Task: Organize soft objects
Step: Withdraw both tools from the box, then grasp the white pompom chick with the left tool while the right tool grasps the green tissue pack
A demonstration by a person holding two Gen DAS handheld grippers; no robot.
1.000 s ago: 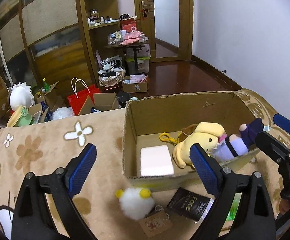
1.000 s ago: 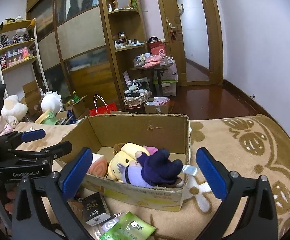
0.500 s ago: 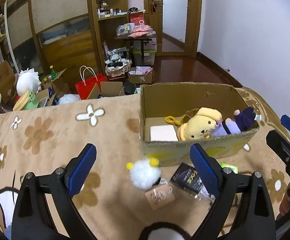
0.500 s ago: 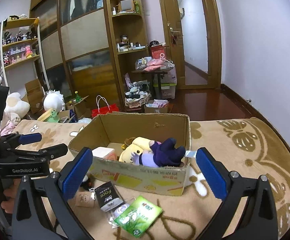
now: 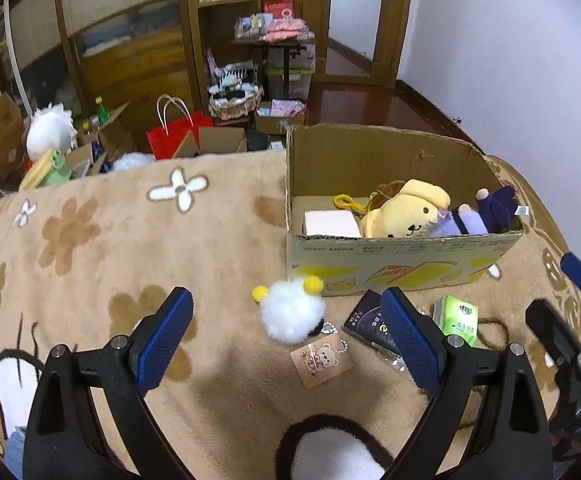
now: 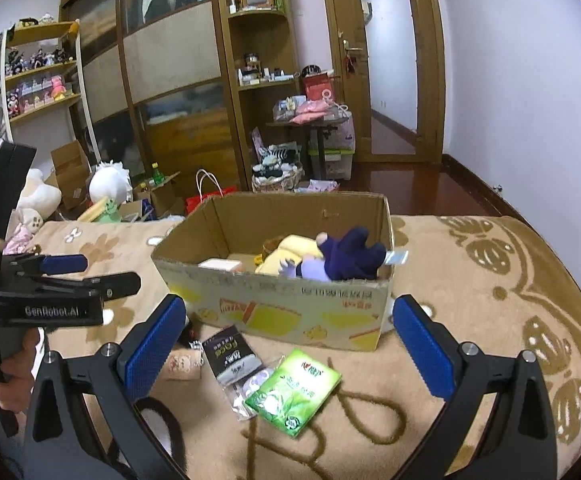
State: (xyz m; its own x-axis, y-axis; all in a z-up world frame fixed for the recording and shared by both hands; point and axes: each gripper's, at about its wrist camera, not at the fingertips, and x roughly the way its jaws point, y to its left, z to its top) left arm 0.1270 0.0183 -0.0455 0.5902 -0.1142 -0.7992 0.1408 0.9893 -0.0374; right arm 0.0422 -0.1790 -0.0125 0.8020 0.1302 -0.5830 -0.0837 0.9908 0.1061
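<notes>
Cardboard box [image 5: 402, 264], open-topped, standing on a tan plush blanket [image 5: 130, 248] with flower pattern. Contents: yellow dog plush [image 5: 406, 210] lying on its side; purple doll [image 5: 486, 212] against it at the box's right end; white block [image 5: 332, 224] at the left end; yellow clip ring [image 5: 344, 200] behind the plush's head.

Loose items on the blanket in front of the box: white pompom plush [image 5: 292, 312] with two yellow ears, just beside the box's front wall; brown bear tag [image 5: 321, 360] on a bead chain, touching the pompom's lower edge; black packet [image 5: 370, 320], partly hidden by a finger in the left wrist view; green tissue pack [image 6: 294, 390] lying flat, just right of the black packet [image 6: 230, 356].

Left gripper [image 5: 286, 332]: fingers spread wide, holding nothing, hovering above the blanket with the pompom plush between and beyond the blue pads [image 5: 162, 332].

Right gripper [image 6: 290, 344]: fingers spread wide, holding nothing, the black packet and tissue pack lying between them, the box beyond.

Background: wooden shelving, red paper bag [image 5: 178, 138], assorted plush toys on the floor.
</notes>
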